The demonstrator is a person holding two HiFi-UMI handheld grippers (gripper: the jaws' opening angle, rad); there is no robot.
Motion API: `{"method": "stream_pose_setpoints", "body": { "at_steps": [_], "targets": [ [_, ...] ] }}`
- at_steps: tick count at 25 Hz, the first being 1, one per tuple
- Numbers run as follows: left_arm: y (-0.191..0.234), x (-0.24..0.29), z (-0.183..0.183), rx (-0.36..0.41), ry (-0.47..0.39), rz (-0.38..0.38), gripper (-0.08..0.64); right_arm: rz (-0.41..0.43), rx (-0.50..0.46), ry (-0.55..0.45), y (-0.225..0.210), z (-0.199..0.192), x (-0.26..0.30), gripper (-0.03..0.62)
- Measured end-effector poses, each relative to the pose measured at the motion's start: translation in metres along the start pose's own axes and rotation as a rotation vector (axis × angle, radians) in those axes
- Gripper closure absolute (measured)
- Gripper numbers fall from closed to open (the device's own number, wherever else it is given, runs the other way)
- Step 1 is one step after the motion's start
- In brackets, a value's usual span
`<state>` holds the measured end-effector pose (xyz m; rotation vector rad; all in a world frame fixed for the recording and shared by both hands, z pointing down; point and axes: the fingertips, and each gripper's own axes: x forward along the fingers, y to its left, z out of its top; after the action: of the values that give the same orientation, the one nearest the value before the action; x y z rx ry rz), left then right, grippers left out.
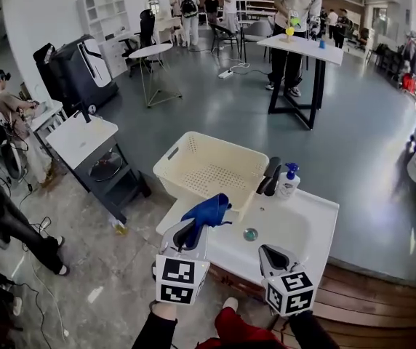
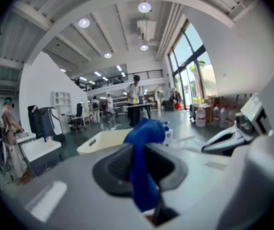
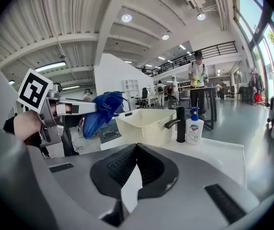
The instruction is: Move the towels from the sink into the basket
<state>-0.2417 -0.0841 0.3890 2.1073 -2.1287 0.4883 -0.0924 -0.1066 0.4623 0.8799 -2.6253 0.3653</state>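
Left gripper (image 1: 191, 233) jaws clamp a blue towel (image 1: 208, 211), basket (image 1: 222, 155) just ahead; right gripper (image 1: 265, 250) jaws closed, empty.

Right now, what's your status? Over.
Left gripper shut on crumpled blue cloth towel, near cream perforated plastic basket. Right gripper shut, empty, over white sink. Nothing blocking basket.

Basket (image 1: 215, 177) behind the sink (image 1: 295, 224); faucet (image 1: 271, 177) left of soap bottle (image 1: 289, 182) on sink's back edge.
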Motion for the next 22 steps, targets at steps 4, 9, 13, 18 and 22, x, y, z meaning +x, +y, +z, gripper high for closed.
{"method": "stream_pose_setpoints", "body": {
  "at_steps": [4,9,13,18,22],
  "targets": [
    [0.025,0.040,0.010,0.037,0.001,-0.054,0.497,-0.054,0.037,0.023,-0.021,0.004,0.035,0.584],
    [0.040,0.089,0.025,0.112,0.020,-0.111,0.497,-0.112,0.093,0.042,-0.047,0.009,0.061,0.584],
    [0.046,0.123,0.041,0.178,0.031,-0.159,0.497,-0.153,0.122,0.053,-0.062,0.016,0.071,0.584],
    [0.043,0.154,0.053,0.242,0.051,-0.233,0.497,-0.204,0.163,0.053,-0.074,0.022,0.076,0.584],
    [0.038,0.180,0.050,0.265,0.066,-0.299,0.497,-0.248,0.185,0.049,-0.082,0.025,0.084,0.584]
  ]
}}
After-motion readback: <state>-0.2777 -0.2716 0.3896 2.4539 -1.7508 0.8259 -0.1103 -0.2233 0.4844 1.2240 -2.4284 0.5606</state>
